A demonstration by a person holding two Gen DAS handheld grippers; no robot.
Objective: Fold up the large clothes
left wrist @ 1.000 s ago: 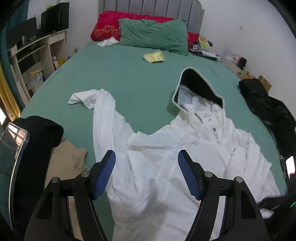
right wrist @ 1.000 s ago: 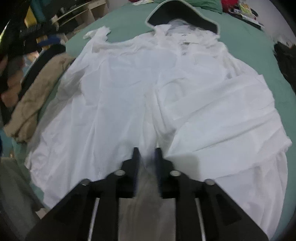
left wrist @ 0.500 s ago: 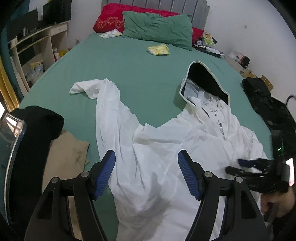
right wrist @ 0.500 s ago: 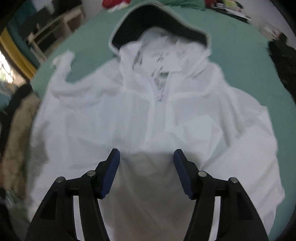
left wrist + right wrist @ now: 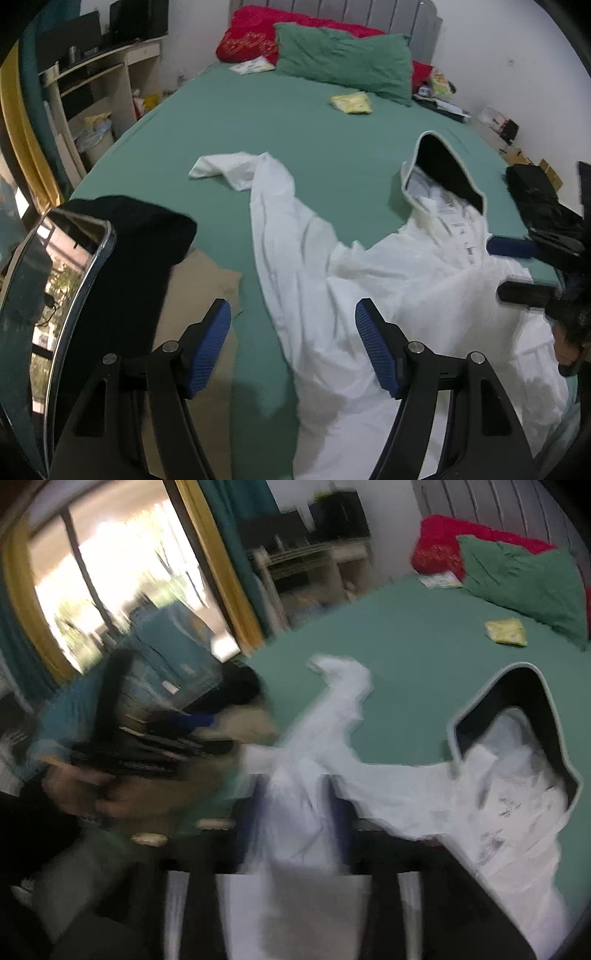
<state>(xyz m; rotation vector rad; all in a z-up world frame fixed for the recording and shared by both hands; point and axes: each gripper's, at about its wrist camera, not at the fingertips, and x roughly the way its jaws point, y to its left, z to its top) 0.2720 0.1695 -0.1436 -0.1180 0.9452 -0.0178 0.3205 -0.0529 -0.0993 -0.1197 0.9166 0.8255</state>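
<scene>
White hooded jacket lies rumpled on the green bed. Left gripper hovers over its hem, jaws open and empty; right gripper near its collar, jaws opening — nothing gripped. Best flatten the jacket's sleeve first.

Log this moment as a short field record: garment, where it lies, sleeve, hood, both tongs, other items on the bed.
garment: white hooded jacket, spread out and crumpled
surface: green bed
sleeve: one sleeve stretched toward the pillows
hood: dark-lined hood, open, lying flat
left tongs: open, above the jacket's edge, holding nothing
right tongs: opening, over the jacket, nothing gripped
other items: green pillow, yellow packet, black garment, tan cloth
</scene>
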